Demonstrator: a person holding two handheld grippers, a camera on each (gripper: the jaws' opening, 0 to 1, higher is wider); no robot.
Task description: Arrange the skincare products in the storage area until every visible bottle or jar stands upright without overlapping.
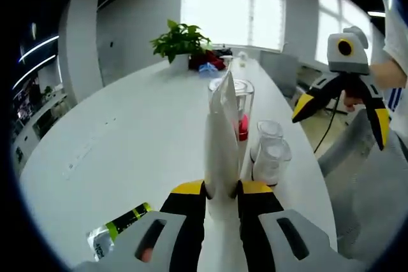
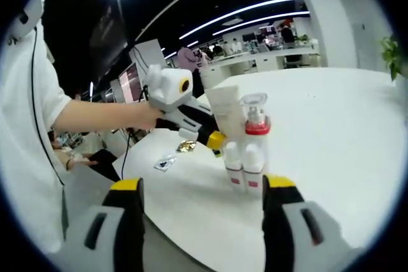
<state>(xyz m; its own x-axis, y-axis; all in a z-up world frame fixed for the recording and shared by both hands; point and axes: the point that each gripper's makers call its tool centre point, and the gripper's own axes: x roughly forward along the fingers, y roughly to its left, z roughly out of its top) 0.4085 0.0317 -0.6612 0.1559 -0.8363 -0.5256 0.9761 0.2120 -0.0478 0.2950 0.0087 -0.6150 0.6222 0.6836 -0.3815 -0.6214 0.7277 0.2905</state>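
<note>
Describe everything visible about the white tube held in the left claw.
The white tube is a plain, smooth, plastic-looking squeeze tube with a flat crimped end pointing up. It stands upright, pinched near its lower part between the yellow-tipped jaws of the left claw. It sits over the white table, right beside the clear bottle with a red collar. Whether its base touches the table cannot be told.

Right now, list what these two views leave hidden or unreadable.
- Left gripper view: the white tube held in the left gripper hides most of the pump bottle behind it.
- Left gripper view: the green-labelled item is half covered by the gripper body; type unclear.
- Right gripper view: labels on the two small bottles are too small to read.
- Right gripper view: the small packet is too small to identify.
</note>
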